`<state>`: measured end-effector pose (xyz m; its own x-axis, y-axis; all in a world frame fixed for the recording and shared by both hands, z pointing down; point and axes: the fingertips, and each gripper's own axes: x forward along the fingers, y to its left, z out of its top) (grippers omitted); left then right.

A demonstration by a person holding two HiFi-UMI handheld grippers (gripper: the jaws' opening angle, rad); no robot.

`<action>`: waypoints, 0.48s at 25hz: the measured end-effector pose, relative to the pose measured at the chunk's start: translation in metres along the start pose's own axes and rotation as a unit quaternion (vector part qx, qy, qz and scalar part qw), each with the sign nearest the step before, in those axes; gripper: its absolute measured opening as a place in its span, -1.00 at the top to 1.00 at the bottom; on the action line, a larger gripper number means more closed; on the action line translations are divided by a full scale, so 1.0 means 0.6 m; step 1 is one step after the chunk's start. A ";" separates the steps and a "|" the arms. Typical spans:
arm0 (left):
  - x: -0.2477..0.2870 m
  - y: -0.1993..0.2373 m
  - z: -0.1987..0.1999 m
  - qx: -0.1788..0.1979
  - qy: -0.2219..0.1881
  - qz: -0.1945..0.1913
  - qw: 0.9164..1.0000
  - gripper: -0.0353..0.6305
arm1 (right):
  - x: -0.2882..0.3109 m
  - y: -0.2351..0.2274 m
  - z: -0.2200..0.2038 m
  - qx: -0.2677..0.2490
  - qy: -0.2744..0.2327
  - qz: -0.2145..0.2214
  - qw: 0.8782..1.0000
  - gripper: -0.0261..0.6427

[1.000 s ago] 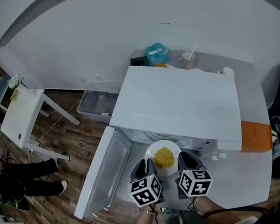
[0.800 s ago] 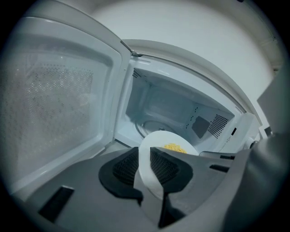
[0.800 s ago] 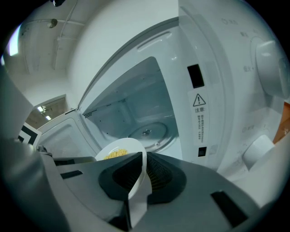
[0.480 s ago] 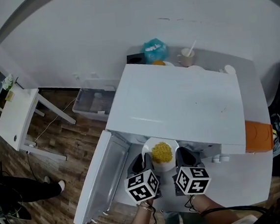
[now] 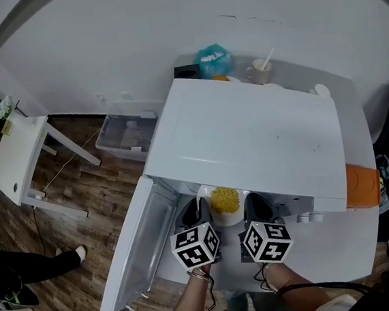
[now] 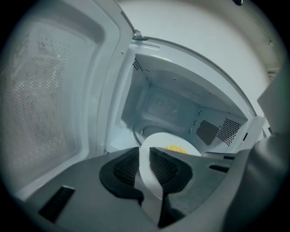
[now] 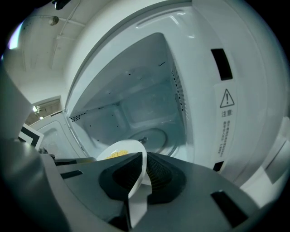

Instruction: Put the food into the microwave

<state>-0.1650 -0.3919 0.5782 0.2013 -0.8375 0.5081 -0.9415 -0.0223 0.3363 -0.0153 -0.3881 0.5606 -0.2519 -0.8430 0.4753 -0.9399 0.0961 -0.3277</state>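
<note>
**Plate (image 5: 226, 218) slid further under the microwave's (image 5: 247, 136) top edge**

Both claws have pushed forward since a second ago, so the plate's far rim is now lost from the head view beneath the white casing. The yellow food (image 5: 225, 199) shows just at that edge.

Only the gripper views look inside. They show the cavity, its vent holes and the glass turntable (image 7: 150, 135), with the plate held at the mouth of the opening.

The left claw (image 6: 146, 168) is pinched on the plate's left rim, the white edge caught between its dark ribbed pads. The right claw (image 7: 141, 174) pinches the opposite rim the same way.

The door (image 5: 138, 245) stands swung open to the left, and its mesh window fills the left of the left gripper view. The right gripper view alone shows a warning label (image 7: 225, 108) on the front panel, its print too small to read.

From above, the marker cubes cover both sets of jaws, and the person's hands are cut off at the bottom edge. In the gripper views the food is only a yellow sliver behind the rim.
</note>
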 end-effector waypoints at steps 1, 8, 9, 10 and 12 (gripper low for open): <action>0.005 0.000 0.001 0.000 0.000 -0.002 1.000 0.67 | 0.003 -0.002 0.000 0.001 -0.001 -0.002 1.000 0.80; 0.034 -0.007 0.020 0.010 -0.006 -0.010 1.000 0.70 | 0.020 -0.015 0.006 0.007 -0.011 -0.017 1.000 0.80; 0.039 -0.007 0.025 0.013 -0.008 -0.011 1.000 0.70 | 0.022 -0.014 0.007 0.008 -0.011 -0.018 1.000 0.80; 0.043 -0.006 0.029 0.014 -0.010 -0.011 1.000 0.70 | 0.025 -0.014 0.008 0.008 -0.013 -0.020 1.000 0.80; 0.050 -0.005 0.034 0.016 -0.014 -0.014 1.000 0.70 | 0.029 -0.013 0.010 0.009 -0.017 -0.025 0.999 0.80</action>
<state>-0.1619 -0.4281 0.5763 0.2215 -0.8508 0.4766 -0.9437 -0.0640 0.3245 -0.0113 -0.4066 0.5666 -0.1957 -0.8640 0.4640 -0.9470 0.0436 -0.3182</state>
